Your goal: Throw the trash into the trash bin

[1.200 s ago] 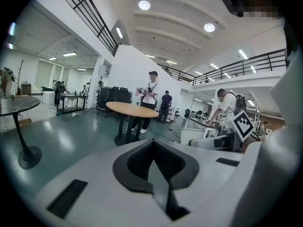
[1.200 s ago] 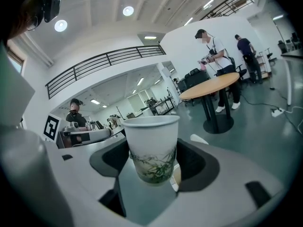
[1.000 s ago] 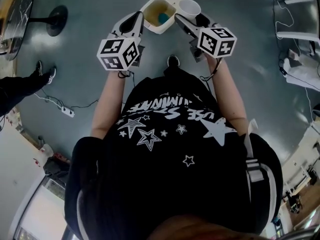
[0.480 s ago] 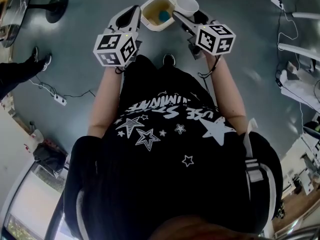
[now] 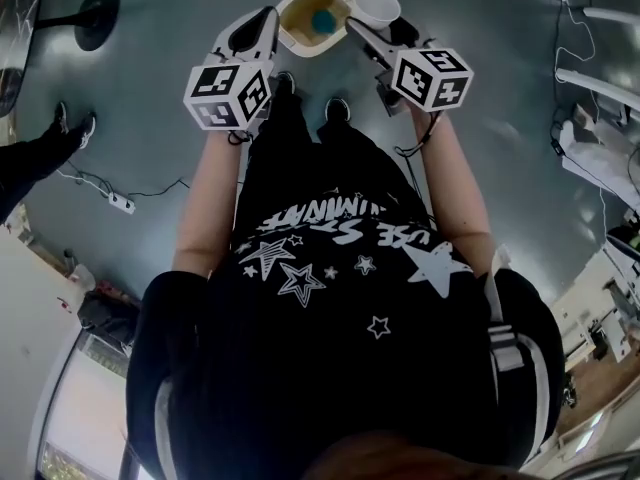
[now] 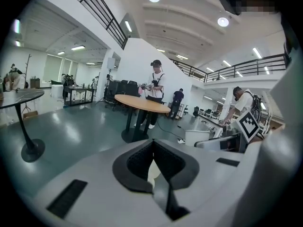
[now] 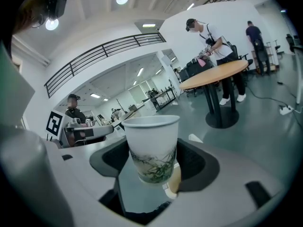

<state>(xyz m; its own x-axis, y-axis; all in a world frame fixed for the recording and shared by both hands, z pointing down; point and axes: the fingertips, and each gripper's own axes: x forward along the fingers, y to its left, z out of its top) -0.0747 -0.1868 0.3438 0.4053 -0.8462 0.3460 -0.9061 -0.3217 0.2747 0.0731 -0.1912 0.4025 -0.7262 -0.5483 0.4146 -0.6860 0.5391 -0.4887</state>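
Grey floor (image 5: 150, 88): right gripper (image 7: 154, 167) jaws clamp paper cup (image 7: 151, 143) near bin (image 5: 287, 23); left gripper (image 6: 152, 148) closed.

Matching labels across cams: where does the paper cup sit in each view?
Head view: paper cup at top centre, in the jaws of the right gripper, just right of the trash bin.
Left gripper view: cannot make it out.
Right gripper view: paper cup dead centre, upright between the jaws.
Landmark: round wooden table, in both gripper views only.

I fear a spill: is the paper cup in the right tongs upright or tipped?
Upright. The paper cup stands with its open rim on top and level, base down.
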